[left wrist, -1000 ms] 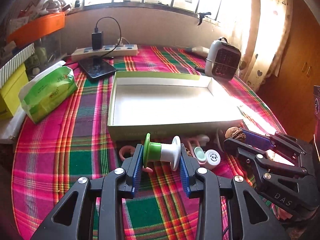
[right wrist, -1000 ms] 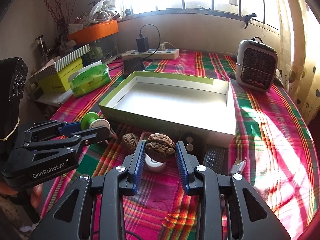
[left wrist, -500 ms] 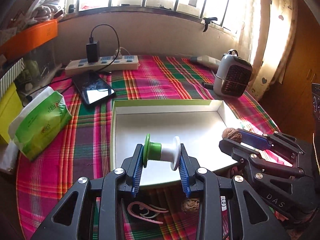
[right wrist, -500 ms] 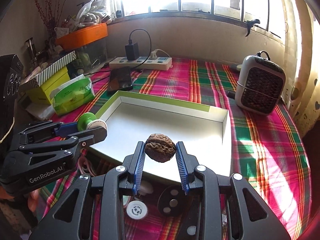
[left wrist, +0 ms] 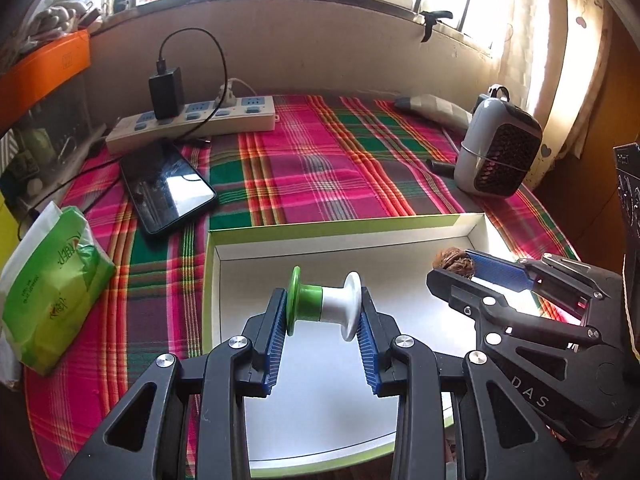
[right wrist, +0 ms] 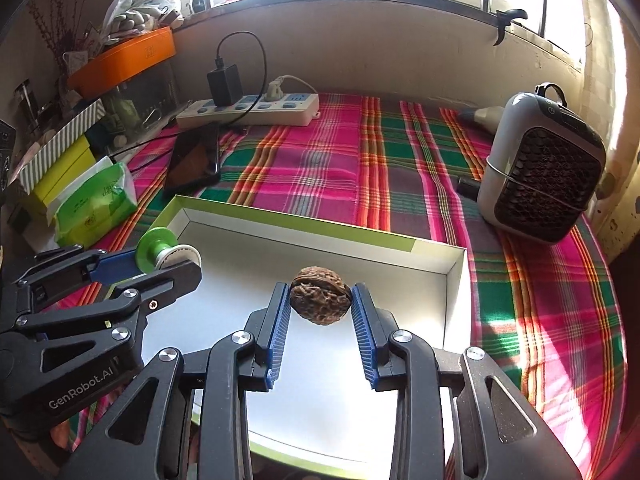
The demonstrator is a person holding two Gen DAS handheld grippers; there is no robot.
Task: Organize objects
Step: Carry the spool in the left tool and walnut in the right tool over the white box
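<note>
While both hover over the tray, left claw grips spool.

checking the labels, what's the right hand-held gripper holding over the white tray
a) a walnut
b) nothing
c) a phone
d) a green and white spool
a: in the right wrist view the right hand-held gripper is shut on a walnut above the tray; the spool sits in the left hand-held gripper.

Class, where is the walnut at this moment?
In the right wrist view, the walnut is clamped in the right gripper, held above the white tray near its right wall, with the left gripper's spool to its left.
</note>
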